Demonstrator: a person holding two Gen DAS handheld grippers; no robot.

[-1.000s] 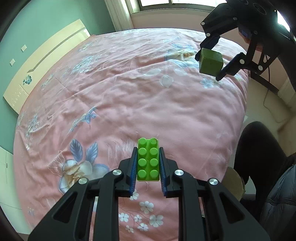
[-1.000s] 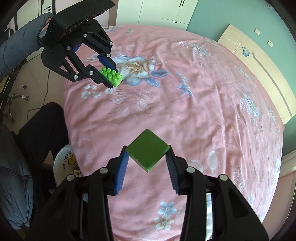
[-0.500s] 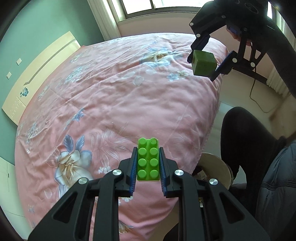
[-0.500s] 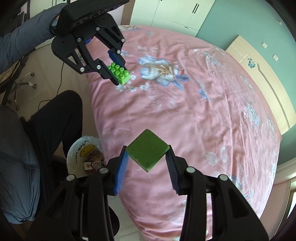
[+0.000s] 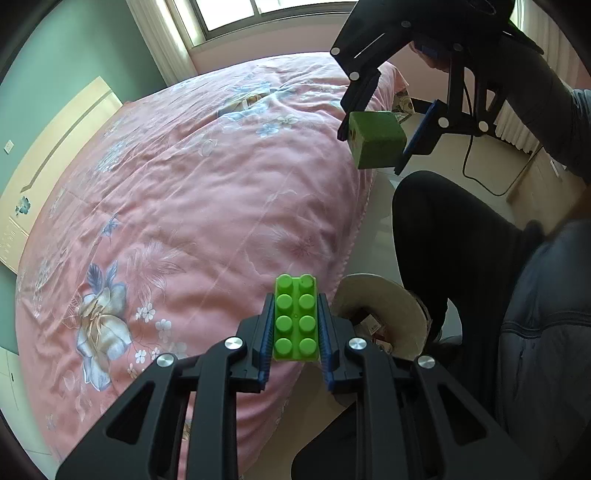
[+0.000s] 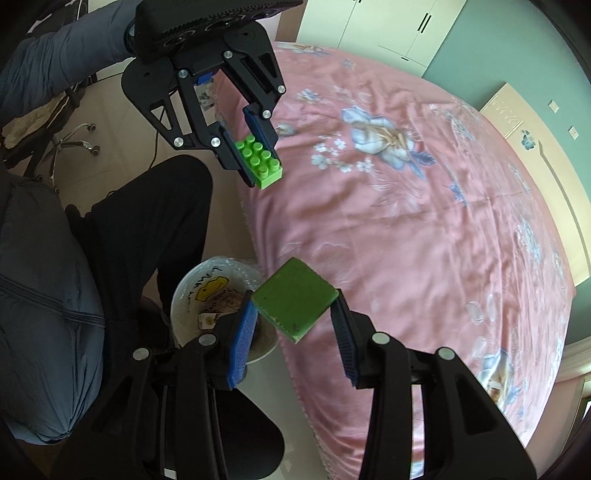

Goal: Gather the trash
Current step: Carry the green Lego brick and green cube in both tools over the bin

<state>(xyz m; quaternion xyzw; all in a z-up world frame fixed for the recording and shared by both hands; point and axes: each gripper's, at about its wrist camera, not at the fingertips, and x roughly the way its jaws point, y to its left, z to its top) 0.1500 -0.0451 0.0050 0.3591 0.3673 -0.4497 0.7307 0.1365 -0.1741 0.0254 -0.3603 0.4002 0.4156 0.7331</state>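
We hold a bright green studded plastic brick (image 5: 295, 318) clamped in the left hand-held gripper (image 5: 295, 334) and a dark green foam cube (image 6: 295, 299) pinched corner-wise in the right hand-held gripper (image 6: 293, 325), both at the pink floral bed's (image 5: 192, 206) edge. We should centre each over the white lined bin (image 6: 192, 291) before releasing; its contents are partly hidden

We get bright daylight from the window (image 5: 258, 14), blown out to white. The pink bedspread (image 5: 192, 192) is evenly lit and sharp, with soft sheen. Heavy fisheye bending and black vignette at the corners. The person's dark clothing (image 6: 44, 295) loses detail in shadow.
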